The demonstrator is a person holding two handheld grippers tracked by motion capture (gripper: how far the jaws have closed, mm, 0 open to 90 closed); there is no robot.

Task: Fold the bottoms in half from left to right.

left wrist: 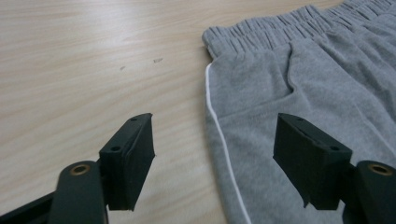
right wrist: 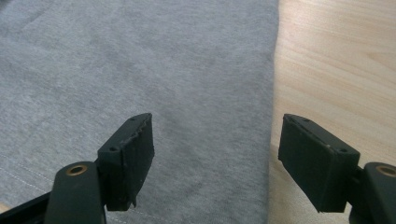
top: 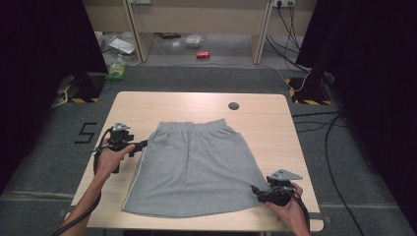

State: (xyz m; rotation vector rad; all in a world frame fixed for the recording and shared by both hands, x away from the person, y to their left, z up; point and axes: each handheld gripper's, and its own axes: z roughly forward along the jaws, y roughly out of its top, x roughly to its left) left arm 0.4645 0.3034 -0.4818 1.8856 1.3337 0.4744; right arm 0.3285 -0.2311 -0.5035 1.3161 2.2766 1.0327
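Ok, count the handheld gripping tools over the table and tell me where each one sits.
2. The left tool is at the grey shorts' left side edge, near the waistband. The right tool is at the shorts' near right corner, by the hem. Both stand open, gripping nothing.

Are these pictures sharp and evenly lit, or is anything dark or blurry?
High view: light wooden table and grey fabric shorts evenly lit, sides black. Left gripper view: waistband softly blurred. Right gripper view: sharp knit, no glare.

Evenly lit from overhead, with dark, murky sides in the high view. Soft shadows, no glare. Slightly grainy, mildly blurred close up.
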